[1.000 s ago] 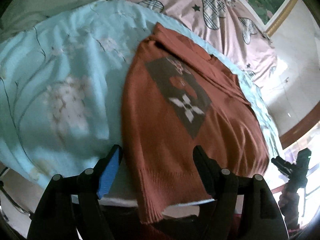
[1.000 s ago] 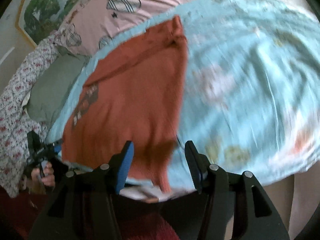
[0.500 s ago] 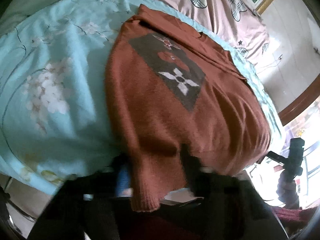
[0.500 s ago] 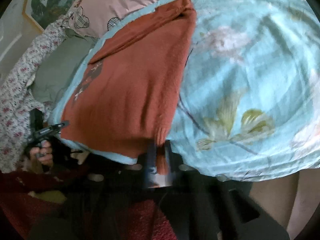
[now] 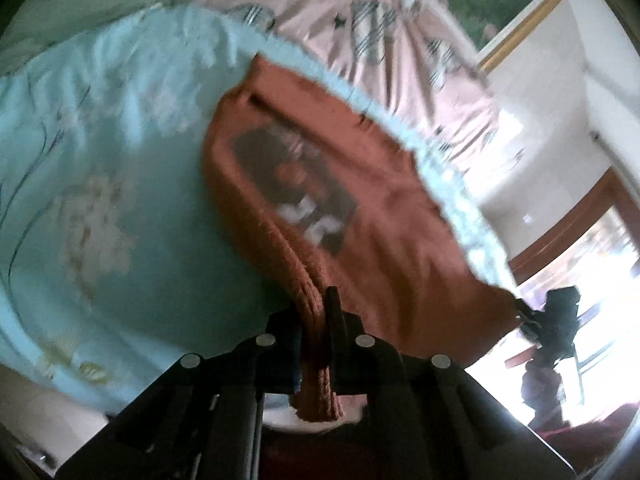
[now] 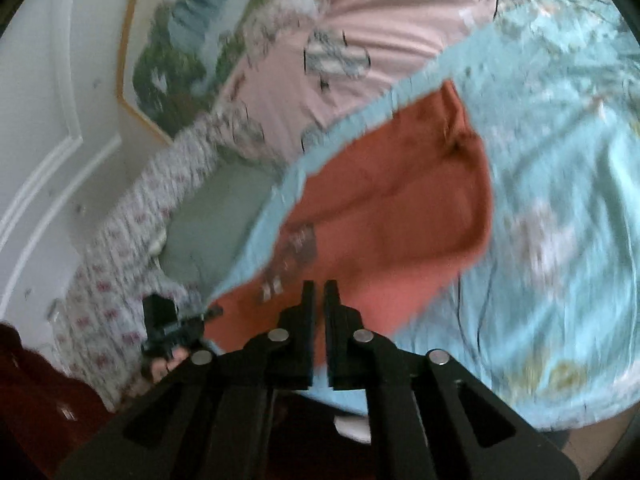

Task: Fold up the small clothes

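A rust-orange knit sweater (image 5: 384,216) lies on a pale blue floral bedspread (image 5: 104,168), which serves here as the landmark. The garment sits toward the bedspread's far side, close to where the blue cloth meets a pink sheet with plaid hearts (image 5: 360,12), and its near hem is raised off the bedspread at both corners.

The left gripper (image 5: 316,320) is pressed together on the sweater's ribbed hem corner, at the near edge of the bedspread; a bunched strip of knit runs between its fingers and hangs out below them. A dark patch with a white flower motif (image 5: 296,188) shows on the sweater's chest, beyond that grip.

The right gripper (image 6: 319,304) stands with its jaws together at the other hem corner, also at the bedspread's near edge. Orange knit fills the narrow slit between its fingers, so it looks clamped on the sweater (image 6: 400,208), though motion blur leaves the pinch itself unclear. From this side the left gripper (image 6: 176,324) appears off the bedspread's left edge, holding the far corner.

A framed landscape picture (image 6: 192,44) hangs on the wall beyond the pink sheet, and a floral-print cloth (image 6: 132,248) lies left of the bedspread.
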